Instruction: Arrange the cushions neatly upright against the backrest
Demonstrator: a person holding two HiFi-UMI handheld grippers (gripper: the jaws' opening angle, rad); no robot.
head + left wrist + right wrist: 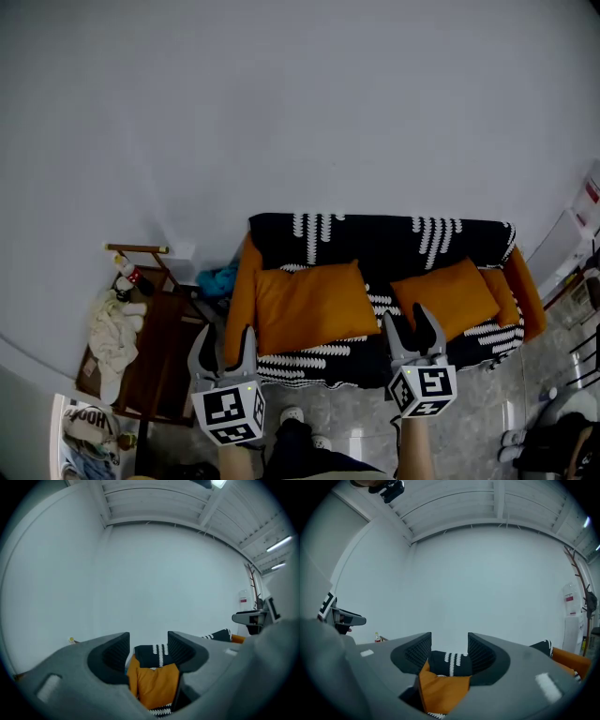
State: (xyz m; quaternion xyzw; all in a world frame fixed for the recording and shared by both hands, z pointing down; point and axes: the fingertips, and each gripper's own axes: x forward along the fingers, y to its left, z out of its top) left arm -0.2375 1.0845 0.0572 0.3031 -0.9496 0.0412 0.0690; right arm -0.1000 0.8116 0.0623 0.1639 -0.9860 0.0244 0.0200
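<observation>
Both grippers are out in front of the sofa (375,239), and neither touches it. The left gripper (225,342) has its jaws spread with nothing between the pads. Through the gap, its own view shows only an orange cushion and the black-and-white sofa cover well beyond. It's the same on the right: the right gripper (411,328) is spread wide and empty, with a cushion and the patterned backrest framed between its jaws.

The left cushion (314,305) sits on the left part of the seat, just beside the orange armrest (242,300), its far edge up at the backrest. The right cushion (445,298) is on the right part of the seat, turned at a slant, with one corner near the right armrest. A strip of patterned cover shows between the two. How steeply either one leans can't be told from above.

Left of the sofa stands a dark wooden side table (164,361) with a pale cloth (112,333) heaped at its left edge. A small bottle (127,272) stands at its far end. The person's shoes (292,414) are on the floor near the sofa's front edge.
</observation>
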